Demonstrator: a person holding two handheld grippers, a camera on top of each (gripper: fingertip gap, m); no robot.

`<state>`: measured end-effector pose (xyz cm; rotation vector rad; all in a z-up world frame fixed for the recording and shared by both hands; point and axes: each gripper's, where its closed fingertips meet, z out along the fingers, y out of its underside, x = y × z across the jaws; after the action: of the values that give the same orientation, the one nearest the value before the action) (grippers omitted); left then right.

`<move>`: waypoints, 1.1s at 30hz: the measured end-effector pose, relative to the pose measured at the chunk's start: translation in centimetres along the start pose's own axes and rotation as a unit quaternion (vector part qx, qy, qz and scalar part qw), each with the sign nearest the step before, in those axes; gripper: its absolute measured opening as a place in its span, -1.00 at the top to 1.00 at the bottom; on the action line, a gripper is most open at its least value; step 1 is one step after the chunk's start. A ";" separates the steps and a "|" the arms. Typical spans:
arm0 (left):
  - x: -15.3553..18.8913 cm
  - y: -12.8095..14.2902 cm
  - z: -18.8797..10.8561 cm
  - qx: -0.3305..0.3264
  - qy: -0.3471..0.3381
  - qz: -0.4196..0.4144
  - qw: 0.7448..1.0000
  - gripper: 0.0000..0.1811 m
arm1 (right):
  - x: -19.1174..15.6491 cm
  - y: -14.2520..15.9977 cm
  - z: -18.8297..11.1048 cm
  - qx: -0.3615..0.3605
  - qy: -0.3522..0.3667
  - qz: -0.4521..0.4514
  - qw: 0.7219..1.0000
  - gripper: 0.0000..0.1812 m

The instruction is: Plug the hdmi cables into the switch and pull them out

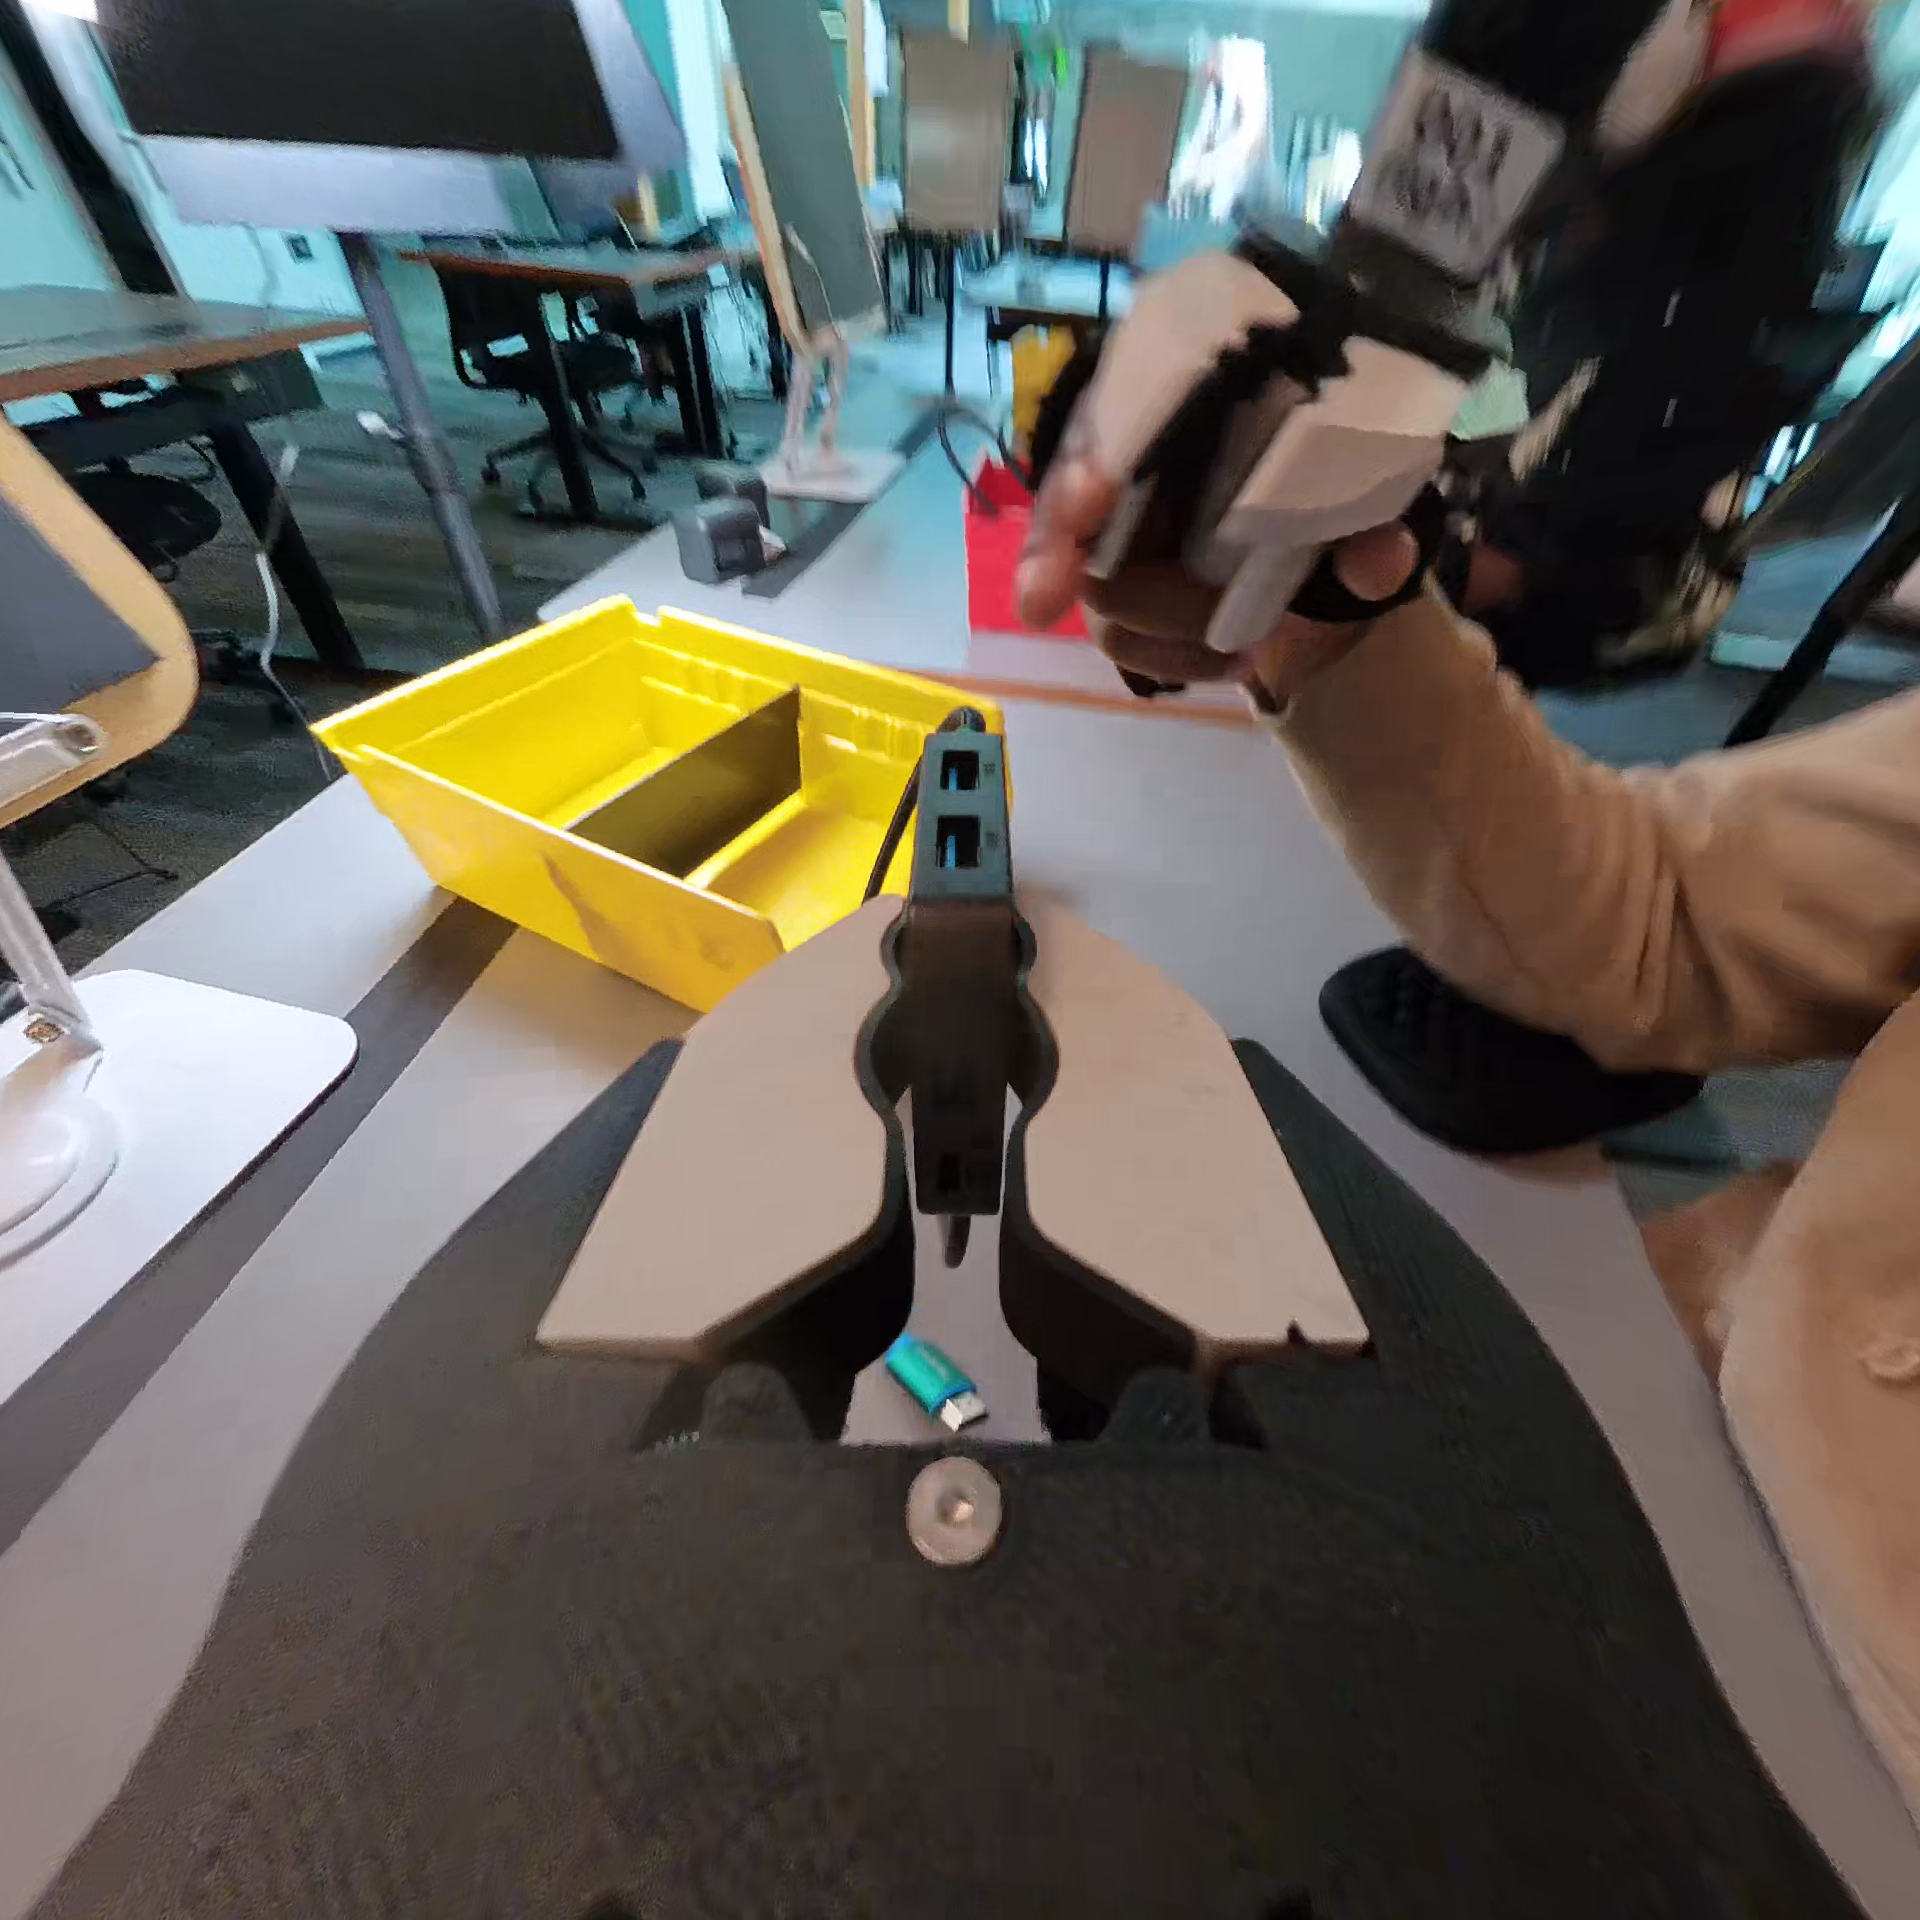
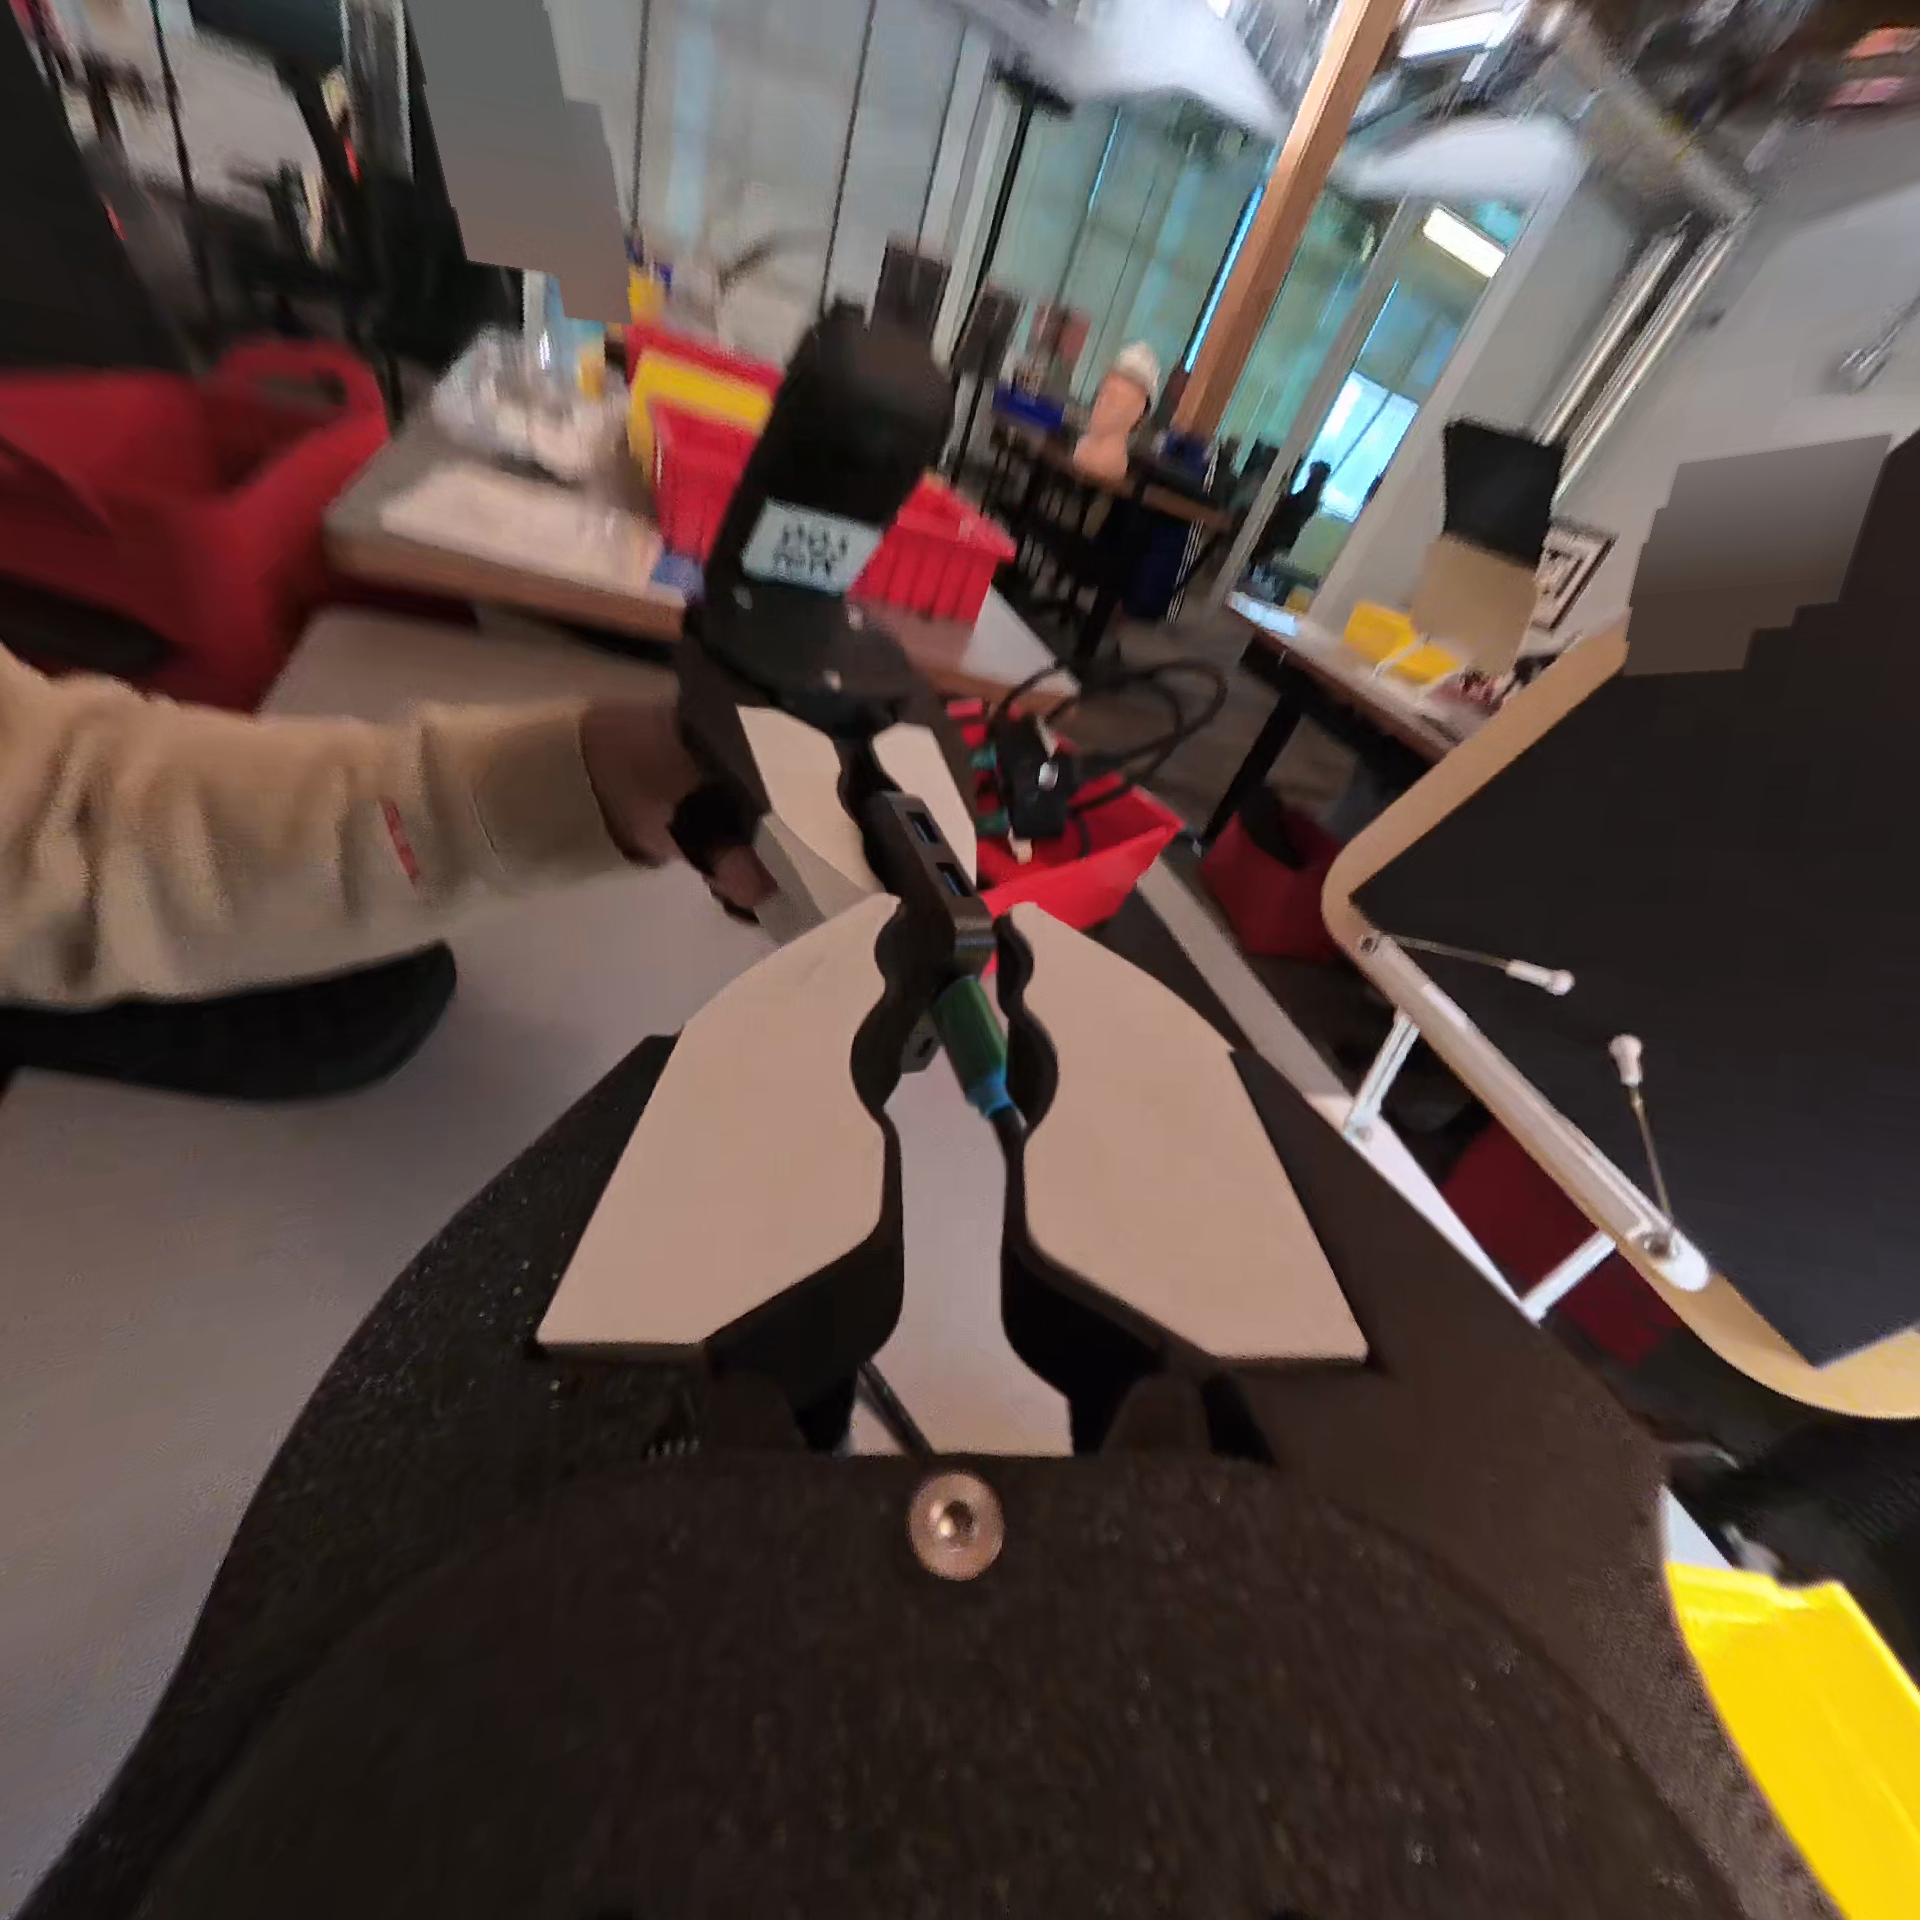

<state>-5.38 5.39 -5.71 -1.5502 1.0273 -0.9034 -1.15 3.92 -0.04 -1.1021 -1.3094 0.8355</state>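
Observation:
My left gripper (image 1: 958,914) is shut on a dark grey switch (image 1: 961,831) with blue ports and holds it upright above the grey table (image 1: 1143,831). A black cable hangs from the switch's far end. My right gripper (image 2: 951,920) is shut on a green plug (image 2: 971,1039), whose black cable trails back under it. In the left wrist view the right gripper (image 1: 1174,587) is blurred, up and to the right of the switch, apart from it. In the right wrist view the left gripper (image 2: 878,821) holds the switch (image 2: 935,873) end-on, just beyond the plug.
A yellow bin (image 1: 582,894) with a black divider stands behind the switch. A teal USB stick (image 1: 932,1380) lies on the table under my left gripper. A black pad (image 1: 1475,1060) sits right, a white stand base (image 1: 177,1070) left. A red bin (image 2: 1081,873) stands farther off. The gap from one gripper's tips to the other's is roughly 8 cm.

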 end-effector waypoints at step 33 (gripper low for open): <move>1.1 -4.5 -2.1 0.150 0.069 -0.103 0.981 0.85 | 1.1 -0.2 3.8 0.193 -0.081 0.295 0.932 0.83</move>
<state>-6.18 4.17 -0.83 -1.3691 0.7902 -1.2638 -4.82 5.43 0.16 -1.1317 -0.8823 1.5863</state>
